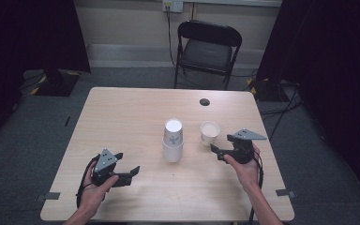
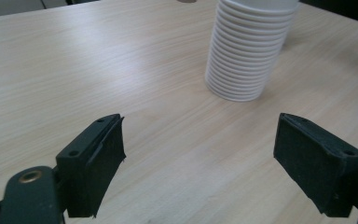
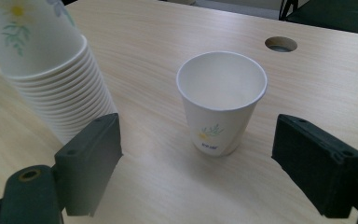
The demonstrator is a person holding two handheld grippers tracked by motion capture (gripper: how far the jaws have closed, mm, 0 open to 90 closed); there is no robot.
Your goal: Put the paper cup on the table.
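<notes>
A stack of several white paper cups (image 1: 173,139), upside down with a flower print, stands at the table's middle; it rises ahead of my left gripper's jaws (image 2: 245,49) and at the left of the right gripper view (image 3: 42,65). A single paper cup (image 1: 209,132) stands upright and empty just to the stack's right, straight ahead of my right gripper's jaws (image 3: 221,100). My left gripper (image 1: 127,166) is open near the front left, apart from the stack. My right gripper (image 1: 217,152) is open, a short way in front of the single cup.
The wooden table (image 1: 122,112) has a round cable hole (image 1: 205,101) near its far edge. A black folding chair (image 1: 206,49) stands beyond the table. Dark curtains hang at both sides. Tape marks sit at the front corners.
</notes>
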